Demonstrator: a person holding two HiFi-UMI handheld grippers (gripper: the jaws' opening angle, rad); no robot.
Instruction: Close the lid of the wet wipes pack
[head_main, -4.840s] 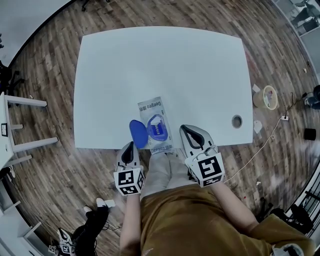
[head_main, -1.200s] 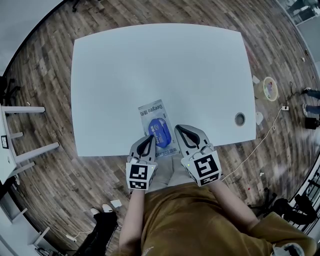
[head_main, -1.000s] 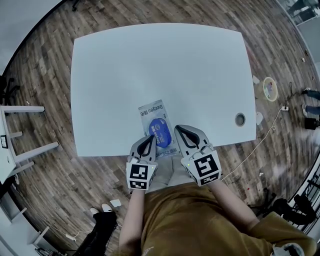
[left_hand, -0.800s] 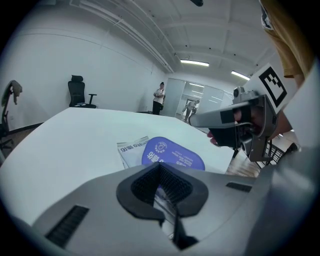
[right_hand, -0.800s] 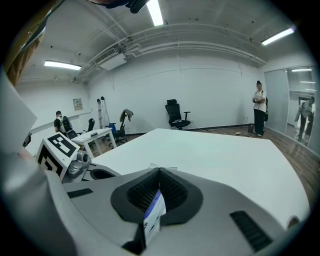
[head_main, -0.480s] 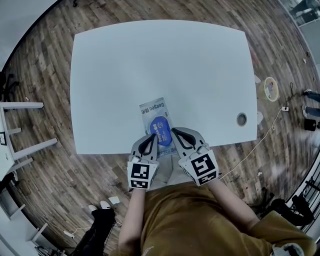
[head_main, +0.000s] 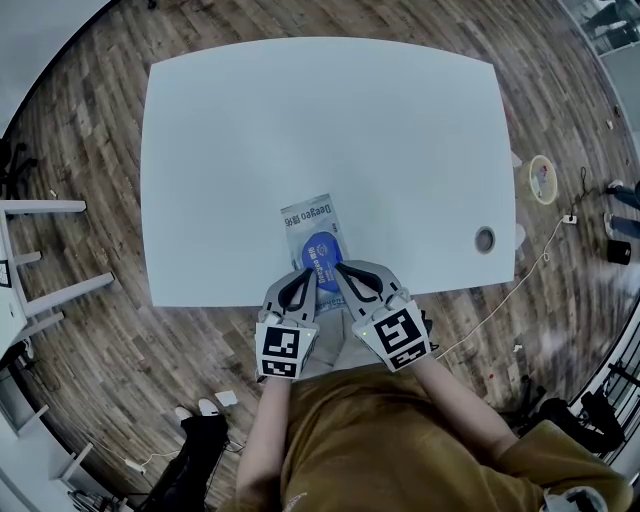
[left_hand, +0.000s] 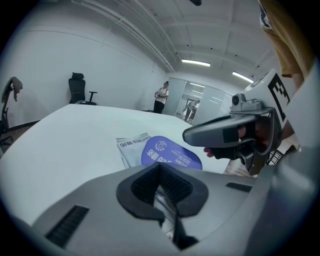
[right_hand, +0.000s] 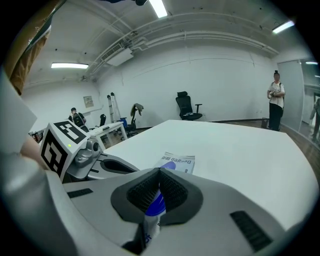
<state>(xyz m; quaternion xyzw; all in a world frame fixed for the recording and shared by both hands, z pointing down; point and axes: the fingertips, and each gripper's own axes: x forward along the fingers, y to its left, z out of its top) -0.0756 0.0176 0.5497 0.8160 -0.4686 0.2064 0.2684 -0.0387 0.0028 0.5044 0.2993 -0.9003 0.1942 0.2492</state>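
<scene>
The wet wipes pack (head_main: 316, 226) lies flat near the table's front edge, its blue oval lid (head_main: 321, 253) folded down on it. My left gripper (head_main: 306, 276) is shut, its tips at the lid's near left edge. My right gripper (head_main: 339, 270) is also shut, with its tips over the lid's near right part; I cannot tell whether it touches. In the left gripper view the lid (left_hand: 167, 152) lies ahead of the jaws (left_hand: 160, 169), with the right gripper (left_hand: 192, 135) just above it. In the right gripper view the pack (right_hand: 179, 161) shows past the jaws (right_hand: 159, 176).
The white table (head_main: 300, 120) has a round cable hole (head_main: 485, 239) near its right edge. A tape roll (head_main: 541, 180) and cables lie on the wood floor to the right. White furniture (head_main: 40, 290) stands on the left. An office chair (right_hand: 186, 106) and people stand far behind.
The blue lid, open to the pack's left at first, now lies down on the pack. Over the last second my right gripper has moved left onto the lid.
</scene>
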